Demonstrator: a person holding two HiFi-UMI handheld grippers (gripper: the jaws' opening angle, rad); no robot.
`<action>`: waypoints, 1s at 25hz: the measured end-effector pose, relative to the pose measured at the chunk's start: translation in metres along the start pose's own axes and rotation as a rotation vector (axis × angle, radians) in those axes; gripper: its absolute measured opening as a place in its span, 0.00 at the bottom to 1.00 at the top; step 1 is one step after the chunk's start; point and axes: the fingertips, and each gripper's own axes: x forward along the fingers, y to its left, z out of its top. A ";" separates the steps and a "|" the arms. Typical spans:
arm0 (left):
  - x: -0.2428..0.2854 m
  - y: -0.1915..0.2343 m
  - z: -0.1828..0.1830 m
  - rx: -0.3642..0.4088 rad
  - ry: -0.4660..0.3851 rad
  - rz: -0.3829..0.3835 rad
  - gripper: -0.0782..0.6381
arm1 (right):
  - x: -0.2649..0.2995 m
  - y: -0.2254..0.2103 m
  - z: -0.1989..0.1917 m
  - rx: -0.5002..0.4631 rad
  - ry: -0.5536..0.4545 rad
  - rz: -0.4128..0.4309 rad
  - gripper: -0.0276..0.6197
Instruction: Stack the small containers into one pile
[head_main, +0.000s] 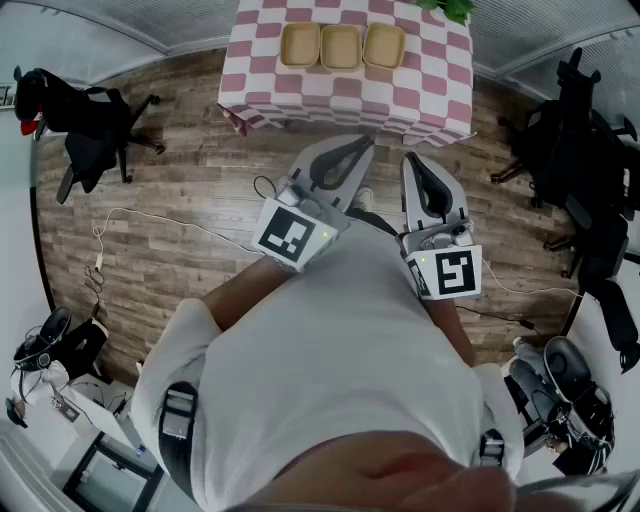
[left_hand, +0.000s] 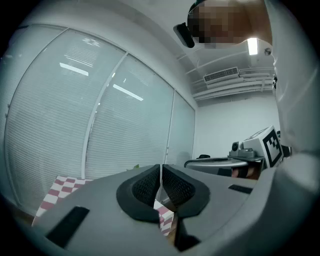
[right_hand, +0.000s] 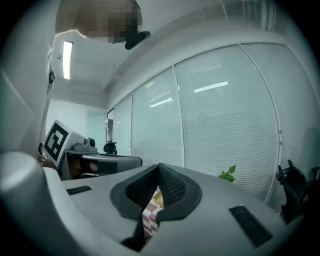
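Three small tan containers stand side by side in a row on the pink-and-white checked table (head_main: 430, 100): the left container (head_main: 300, 45), the middle container (head_main: 340, 47) and the right container (head_main: 384, 45). None is stacked on another. Both grippers are held close to the person's body, well short of the table. The left gripper (head_main: 358, 150) is shut with nothing in it; in its own view the left gripper (left_hand: 160, 176) has its ribbed pads pressed together. The right gripper (head_main: 416, 165) is also shut and empty, and in its own view the right gripper (right_hand: 158, 174) shows a sliver of checked cloth behind the pads.
Wooden floor lies between the person and the table. A black office chair (head_main: 90, 125) stands at the left and other black chairs (head_main: 575, 150) at the right. A white cable (head_main: 150, 215) trails over the floor. A green plant (head_main: 450, 8) is behind the table. Glass walls with blinds surround the room.
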 end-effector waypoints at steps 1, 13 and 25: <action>0.001 -0.002 0.000 0.002 -0.002 -0.002 0.17 | -0.002 -0.002 0.001 0.000 -0.002 0.000 0.09; 0.026 -0.025 -0.003 -0.002 0.007 0.007 0.17 | -0.019 -0.029 0.000 0.034 -0.029 0.017 0.09; 0.065 -0.012 -0.021 -0.014 0.062 0.084 0.17 | -0.005 -0.073 -0.007 0.080 -0.026 0.081 0.09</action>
